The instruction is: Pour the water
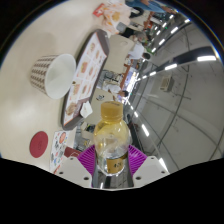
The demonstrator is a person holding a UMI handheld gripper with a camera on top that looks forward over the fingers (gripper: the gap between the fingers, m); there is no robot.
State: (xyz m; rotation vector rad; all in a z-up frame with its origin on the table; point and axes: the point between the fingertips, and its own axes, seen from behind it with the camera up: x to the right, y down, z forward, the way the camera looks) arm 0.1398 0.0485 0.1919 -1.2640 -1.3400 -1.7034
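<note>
Your gripper (pixel 112 160) has both pads closed around the lower body of the plastic bottle (pixel 110 135), lifted above the table (pixel 40 40) near the ribbed cup (pixel 50 72). It looks light, thin-walled and slick with sloshing yellowish liquid, so hold mid-body, firm but not crushing.

A clear plastic bottle of yellowish liquid (pixel 110 135) is held between the two pink-padded fingers of the gripper (pixel 110 160), above a pale table (pixel 30 40). Beyond it, a long printed tray (pixel 88 70) is laid, with a ribbed metal cup (pixel 42 72) beside it on a white plate (pixel 58 73). A small red disc (pixel 40 143) is set near the fingers.
</note>
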